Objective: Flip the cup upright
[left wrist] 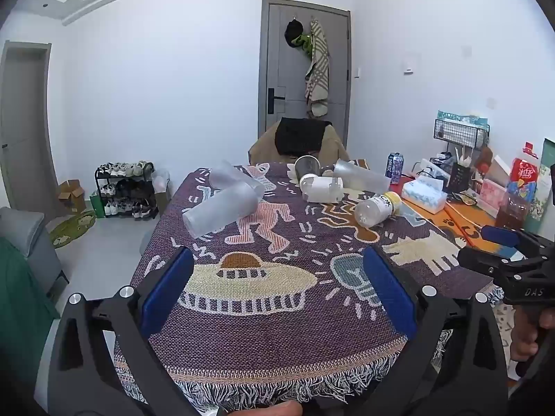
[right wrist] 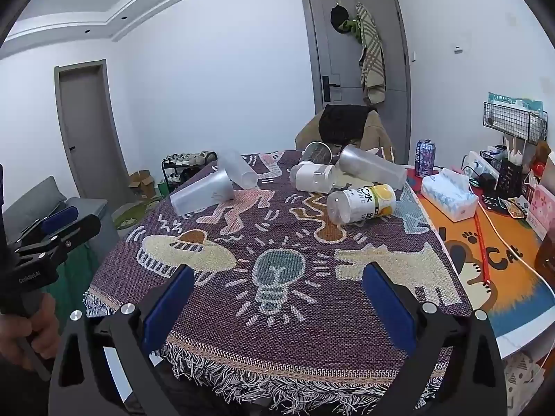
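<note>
- Cups, six in all, lie on their sides on the patterned cloth [right wrist: 277, 235] covering the desk; none stands upright.
- Frosted cup [left wrist: 222, 213] lies at far left, touching a second frosted cup [left wrist: 239, 178] behind it.
- White cup [left wrist: 321, 188] lies near the far centre, with a metal cup [left wrist: 307, 165] just behind it and a clear cup [left wrist: 360, 175] to its right.
- Printed cup with yellow label [right wrist: 362, 202] lies nearest on the right, its base toward the camera.
- Left tool [left wrist: 279, 289]: blue-padded fingers spread wide, nothing between them, held over the near edge of the desk, well apart from every cup.
- Right tool [right wrist: 279, 293]: likewise spread wide and holding nothing, over the light-bulb motif.
- Tissue pack [right wrist: 449, 194] rests on the orange mat [right wrist: 513, 277] at right; drink can [right wrist: 425, 157] stands behind it.
</note>
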Motion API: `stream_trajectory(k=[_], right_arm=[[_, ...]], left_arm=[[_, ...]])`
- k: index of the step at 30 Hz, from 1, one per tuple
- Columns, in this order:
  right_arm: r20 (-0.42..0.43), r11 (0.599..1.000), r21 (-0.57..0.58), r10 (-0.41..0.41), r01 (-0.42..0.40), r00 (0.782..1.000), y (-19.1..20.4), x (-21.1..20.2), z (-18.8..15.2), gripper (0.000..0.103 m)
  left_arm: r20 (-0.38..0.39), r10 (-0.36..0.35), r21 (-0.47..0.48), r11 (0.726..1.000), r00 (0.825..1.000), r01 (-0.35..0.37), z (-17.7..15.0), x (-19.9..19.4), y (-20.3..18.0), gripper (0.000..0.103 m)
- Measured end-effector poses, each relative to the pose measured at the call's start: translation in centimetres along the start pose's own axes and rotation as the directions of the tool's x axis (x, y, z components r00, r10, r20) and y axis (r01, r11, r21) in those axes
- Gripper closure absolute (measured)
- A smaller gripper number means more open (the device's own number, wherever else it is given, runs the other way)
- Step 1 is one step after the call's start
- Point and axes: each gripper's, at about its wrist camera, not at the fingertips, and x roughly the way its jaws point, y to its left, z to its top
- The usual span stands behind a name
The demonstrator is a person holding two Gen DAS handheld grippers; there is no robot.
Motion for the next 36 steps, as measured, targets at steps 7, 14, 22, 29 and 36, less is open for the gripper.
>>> stream_trajectory(k=[7,14,22,29,36], right_arm=[[0.016,1.0,0.005,-0.002,0.002,1.0,-0.1,-0.2,0.0,0.008],[0.01,1.0,0.014,-0.013,0.013,1.0,-0.4,0.5,-0.2,0.008],[0.006,1.0,-0.003,-0.013,0.013,1.0,0.4,0.6,-0.6,0.008],[0.015,1.0,0.005,-0.02,0.02,1.0,0.1,0.3,-0.5,0.008],[0.011,1.0,0.011,-0.016,0.015,1.0,-0.2,0.2,-0.6,0.008]], left_arm=[[0.009,0.0,0.002,1.0,1.0,0.0,-0.6,-0.3,0.1,0.006],[-0.004,-0.007,0.006,1.0,1.0,0.007,0.0,0.0,0.0,0.006],[-0.007,-0.01,0.005,1.0,1.0,0.01,-0.1,0.1,0.0,0.006],[-0.014,-0.016,0.013,1.0,1.0,0.016,0.0,0.3,-0.2,0.006],[-0.016,-0.016,0.012,1.0,1.0,0.016,0.0,0.4,-0.4,0.006]])
